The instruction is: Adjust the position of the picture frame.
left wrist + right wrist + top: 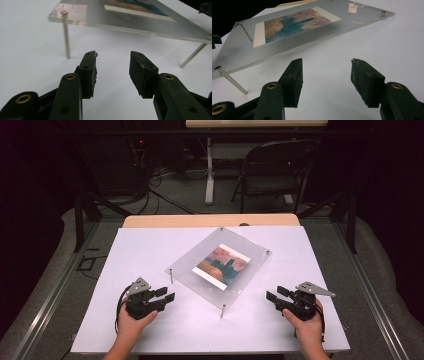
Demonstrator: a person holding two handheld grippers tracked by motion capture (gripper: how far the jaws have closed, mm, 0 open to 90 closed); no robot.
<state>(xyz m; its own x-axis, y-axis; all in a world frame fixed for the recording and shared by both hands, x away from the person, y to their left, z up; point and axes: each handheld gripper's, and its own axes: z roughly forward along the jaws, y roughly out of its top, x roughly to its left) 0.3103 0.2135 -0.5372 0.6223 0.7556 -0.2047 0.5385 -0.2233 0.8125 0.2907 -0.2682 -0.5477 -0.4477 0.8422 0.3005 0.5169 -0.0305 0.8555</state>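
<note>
White worktop [150, 330], acrylic picture frame [200, 270] raised on pins.
Left hand-held gripper [167, 296] and right hand-held gripper [274, 294] flanked the frame, jaws apart (empty); approach step, gripping its edges likely came next.

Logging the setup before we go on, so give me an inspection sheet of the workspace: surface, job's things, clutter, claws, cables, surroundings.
Surface: white rectangular tabletop sheet over a wooden table edge.
Job's things: clear square acrylic frame raised on thin metal corner posts, holding a colourful painted print.
Clutter: nothing seen.
Claws: left claw open, empty, left of the frame; right claw open, empty, to its right; neither touches it.
Cables: black cable trailing from the left claw; cables on the floor beyond.
Surroundings: dark folding chair, dark backdrop.
</note>
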